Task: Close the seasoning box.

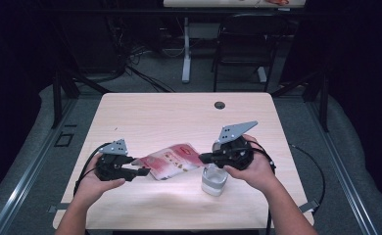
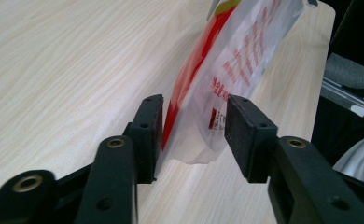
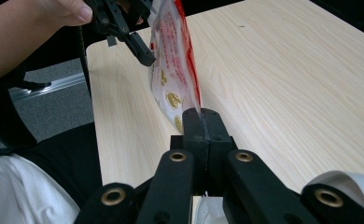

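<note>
The red-and-white pouch (image 1: 172, 160) hangs above the bench (image 1: 145, 112) between both grippers. The right gripper (image 3: 201, 116) has its jaws clenched on one edge. The left gripper (image 2: 193, 126) is released, with the pouch's other end sitting between its parted jaws (touching one pad, it seems). A white roll (image 1: 214, 180) sits just below the right hand.
</note>
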Action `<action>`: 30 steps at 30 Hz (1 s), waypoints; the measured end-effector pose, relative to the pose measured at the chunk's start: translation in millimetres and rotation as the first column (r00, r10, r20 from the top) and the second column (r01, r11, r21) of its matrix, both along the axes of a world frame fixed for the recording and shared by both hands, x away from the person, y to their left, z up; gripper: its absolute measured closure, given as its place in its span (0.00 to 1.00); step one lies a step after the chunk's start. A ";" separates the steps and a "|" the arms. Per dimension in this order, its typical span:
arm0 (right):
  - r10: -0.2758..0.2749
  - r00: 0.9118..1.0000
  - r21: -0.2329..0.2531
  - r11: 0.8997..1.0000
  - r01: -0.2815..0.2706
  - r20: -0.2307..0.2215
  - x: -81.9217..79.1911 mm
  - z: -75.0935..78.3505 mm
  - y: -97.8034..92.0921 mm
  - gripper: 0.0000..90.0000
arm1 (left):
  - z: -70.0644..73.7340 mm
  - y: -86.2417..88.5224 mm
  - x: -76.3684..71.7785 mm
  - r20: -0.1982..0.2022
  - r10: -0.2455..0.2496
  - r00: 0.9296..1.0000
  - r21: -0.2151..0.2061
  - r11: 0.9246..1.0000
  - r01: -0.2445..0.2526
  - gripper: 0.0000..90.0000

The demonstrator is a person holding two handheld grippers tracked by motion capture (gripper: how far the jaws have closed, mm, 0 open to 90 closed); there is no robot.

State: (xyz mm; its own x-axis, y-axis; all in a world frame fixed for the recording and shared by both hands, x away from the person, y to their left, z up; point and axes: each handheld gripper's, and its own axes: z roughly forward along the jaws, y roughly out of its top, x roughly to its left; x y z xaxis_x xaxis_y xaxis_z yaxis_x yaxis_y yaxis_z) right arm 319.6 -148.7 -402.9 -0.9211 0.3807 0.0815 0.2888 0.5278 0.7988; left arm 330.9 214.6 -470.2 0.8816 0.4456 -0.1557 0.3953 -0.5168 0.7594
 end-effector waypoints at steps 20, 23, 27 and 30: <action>0.017 1.000 -0.034 0.999 -0.016 0.020 4.7 -2.2 28.8 1.00 | -6.8 -16.4 -2.0 0.018 -0.039 0.999 0.075 0.996 0.038 0.74; 0.022 0.999 -0.030 0.999 -0.021 0.024 5.5 -2.5 30.2 1.00 | -6.4 -15.5 -2.3 0.017 -0.034 0.999 0.067 0.997 0.033 0.74; 0.028 0.999 -0.039 0.999 -0.027 0.026 6.3 -1.7 32.6 1.00 | -5.4 -14.7 -2.1 0.020 -0.033 0.999 0.060 0.998 0.032 0.72; 0.039 0.999 -0.051 0.998 -0.037 0.035 6.9 -0.4 37.4 1.00 | -5.1 -14.2 -2.1 0.022 -0.028 0.999 0.049 0.998 0.027 0.71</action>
State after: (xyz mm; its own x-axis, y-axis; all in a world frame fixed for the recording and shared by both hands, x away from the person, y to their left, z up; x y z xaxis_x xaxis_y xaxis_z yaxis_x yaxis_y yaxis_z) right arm 326.5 -111.3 -403.3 -0.9369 0.3482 0.0302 0.2397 0.5772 0.7806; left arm 328.7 200.4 -475.3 0.8967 0.4278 -0.1138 0.3632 -0.5638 0.7417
